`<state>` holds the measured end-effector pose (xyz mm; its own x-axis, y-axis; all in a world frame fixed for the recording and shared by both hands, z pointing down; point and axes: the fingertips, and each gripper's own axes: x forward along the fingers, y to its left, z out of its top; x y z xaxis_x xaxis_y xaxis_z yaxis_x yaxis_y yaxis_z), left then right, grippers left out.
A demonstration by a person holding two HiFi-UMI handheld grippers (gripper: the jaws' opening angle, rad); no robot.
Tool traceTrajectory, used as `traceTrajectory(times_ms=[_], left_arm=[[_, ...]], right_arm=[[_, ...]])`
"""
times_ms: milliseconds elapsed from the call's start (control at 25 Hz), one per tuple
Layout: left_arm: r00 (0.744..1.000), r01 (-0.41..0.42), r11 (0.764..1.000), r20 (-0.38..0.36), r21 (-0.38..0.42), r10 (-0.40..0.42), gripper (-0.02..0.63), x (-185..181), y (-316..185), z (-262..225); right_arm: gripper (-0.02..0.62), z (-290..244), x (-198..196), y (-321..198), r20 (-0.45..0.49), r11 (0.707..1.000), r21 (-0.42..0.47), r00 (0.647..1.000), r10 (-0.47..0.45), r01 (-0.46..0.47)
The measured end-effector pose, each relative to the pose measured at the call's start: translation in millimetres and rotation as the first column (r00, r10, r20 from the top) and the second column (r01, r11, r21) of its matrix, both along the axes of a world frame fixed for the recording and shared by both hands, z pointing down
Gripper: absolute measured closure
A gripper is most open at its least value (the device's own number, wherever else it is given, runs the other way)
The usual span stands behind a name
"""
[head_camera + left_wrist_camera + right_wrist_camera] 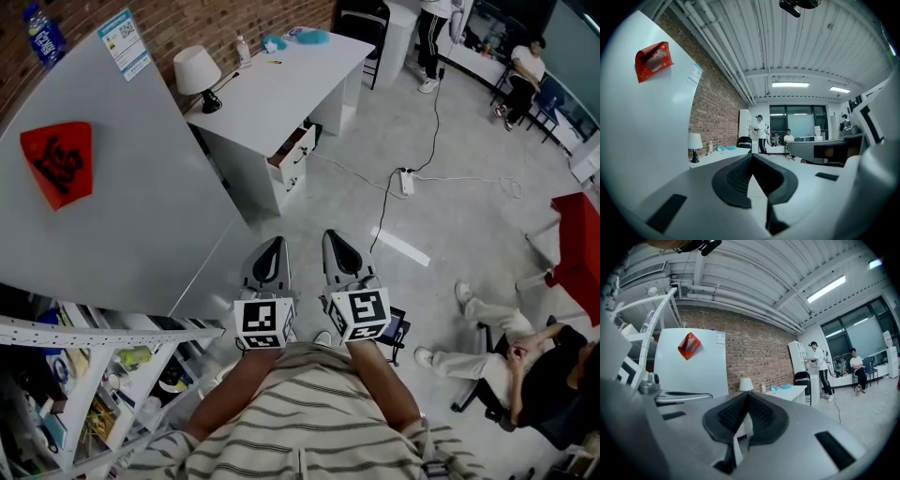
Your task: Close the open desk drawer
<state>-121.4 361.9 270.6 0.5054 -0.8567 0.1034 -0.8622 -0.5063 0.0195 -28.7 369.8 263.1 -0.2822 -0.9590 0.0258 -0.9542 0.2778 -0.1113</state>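
Far ahead on the left, the desk [281, 84] along the wall [187, 23], with a lamp [198, 73] on its near corner, a bottle [244, 49] behind that, and the open drawer [292, 148] sticking out toward the floor [450, 131]. Left of the desk and closer, a cabinet [131, 225] with a paper decoration [58, 164] on its face, and a shelf rack [75, 375] nearest at the left. On the floor right of the drawer a power strip [407, 181], at the near right a seated person [525, 361], and in the near middle the left gripper [274, 244] just beside the right gripper [333, 236].
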Motion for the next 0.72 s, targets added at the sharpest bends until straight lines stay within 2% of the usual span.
traceTrajectory(times_ms=[400, 720], left_arm=[[1.0, 0.014, 1.0, 0.008, -0.019, -0.013, 0.598, 23, 18, 14], [1.0, 0.026, 1.0, 0.013, -0.016, -0.026, 0.598, 28, 20, 17]], right_arm=[[0.594, 8, 29, 18, 0.028, 1.0, -0.003, 1.0, 0.0, 0.0], [0.594, 12, 35, 19, 0.033, 1.0, -0.006, 0.999, -0.01, 0.01]])
